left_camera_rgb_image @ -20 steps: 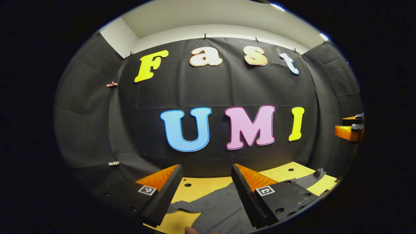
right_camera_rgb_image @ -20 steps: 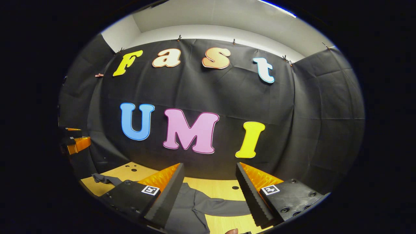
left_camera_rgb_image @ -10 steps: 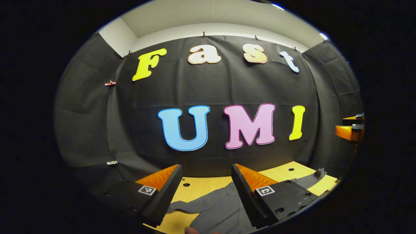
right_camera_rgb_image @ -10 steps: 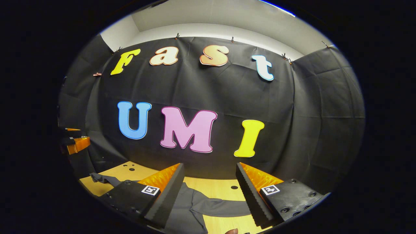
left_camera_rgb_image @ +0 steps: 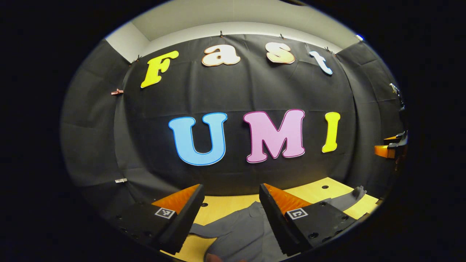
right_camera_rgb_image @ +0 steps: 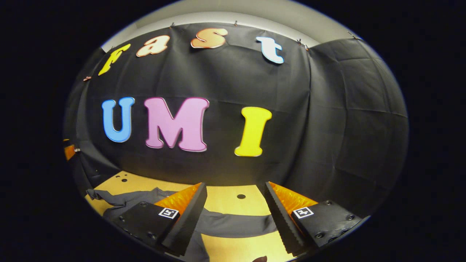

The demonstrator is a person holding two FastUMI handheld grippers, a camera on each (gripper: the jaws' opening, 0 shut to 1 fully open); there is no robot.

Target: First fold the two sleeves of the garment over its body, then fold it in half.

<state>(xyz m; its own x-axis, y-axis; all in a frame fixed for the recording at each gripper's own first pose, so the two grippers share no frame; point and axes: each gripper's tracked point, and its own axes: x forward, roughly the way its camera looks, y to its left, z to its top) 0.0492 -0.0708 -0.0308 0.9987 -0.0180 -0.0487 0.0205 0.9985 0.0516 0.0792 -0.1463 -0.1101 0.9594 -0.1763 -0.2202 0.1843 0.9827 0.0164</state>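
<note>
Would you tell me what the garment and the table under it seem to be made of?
Garment: thin, soft woven cloth, grey and matte; it drapes flat and creases into folds along the sleeve.
Table: pale wood or wood-look laminate, smooth with a low sheen; faint grain and round drilled holes show. Which of the two is unclear.

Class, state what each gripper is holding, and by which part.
Nothing. The left gripper and right gripper are both open above the garment.

The booth is dimly lit from above; a pale ceiling (left_camera_rgb_image: pixel 233 16) glows. Straight lines are bowed by fisheye distortion, and edges are darkened and softened.
</note>
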